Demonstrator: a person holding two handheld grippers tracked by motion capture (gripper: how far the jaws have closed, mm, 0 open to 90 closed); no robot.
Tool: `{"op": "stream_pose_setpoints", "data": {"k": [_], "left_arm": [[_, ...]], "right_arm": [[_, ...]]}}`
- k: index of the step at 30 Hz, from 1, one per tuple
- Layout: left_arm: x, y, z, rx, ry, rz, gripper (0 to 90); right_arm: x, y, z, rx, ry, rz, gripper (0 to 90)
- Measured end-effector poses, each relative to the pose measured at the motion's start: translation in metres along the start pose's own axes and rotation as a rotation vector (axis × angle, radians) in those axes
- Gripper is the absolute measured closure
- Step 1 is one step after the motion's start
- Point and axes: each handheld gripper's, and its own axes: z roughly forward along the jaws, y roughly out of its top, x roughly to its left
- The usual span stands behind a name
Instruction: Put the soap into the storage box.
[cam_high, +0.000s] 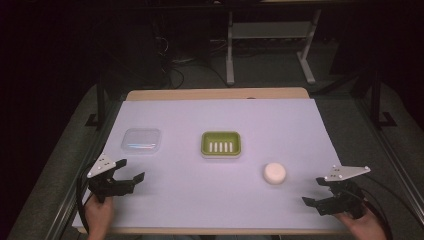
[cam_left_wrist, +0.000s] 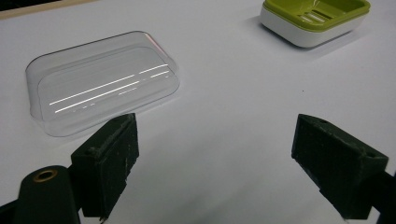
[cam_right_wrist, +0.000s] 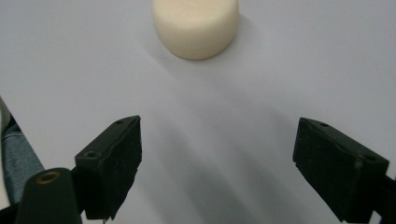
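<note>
dark room, light falling mostly on tabletop (cam_high: 280, 120). white sheet covers it, wooden edge (cam_high: 215, 93) showing at far side. grey floor (cam_high: 270, 70) beyond, pale metal frame legs (cam_high: 231, 55) standing there, cables (cam_high: 172, 60) tangled in shadow.

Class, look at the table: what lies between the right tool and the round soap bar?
Nothing. The stretch of white table cover between the open right tool and the soap bar is bare, as the right gripper view shows.
</note>
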Motion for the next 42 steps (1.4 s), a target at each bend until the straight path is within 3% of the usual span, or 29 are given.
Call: {"op": "stream_pose_setpoints", "data": {"k": [8,17,20,26,42], "left_arm": [[0.001,0.000,-0.001,0.001,0.000,0.005,14.5],[0.000,0.000,-0.004,-0.008,0.012,0.002,14.5],[0.001,0.000,-0.005,-0.007,0.015,0.000,14.5],[0.001,0.000,-0.005,-0.010,0.015,-0.001,14.5],[0.001,0.000,-0.004,-0.007,0.015,0.001,14.5]], "right_arm": [[0.005,0.006,0.003,0.001,0.009,-0.015,13.8],[0.008,0.021,0.007,0.036,0.028,-0.052,13.8],[0.009,0.024,0.009,0.051,0.034,-0.041,13.8],[0.009,0.036,0.015,0.090,0.044,-0.079,13.8],[0.008,0.059,0.024,0.115,0.071,-0.112,13.8]]}}
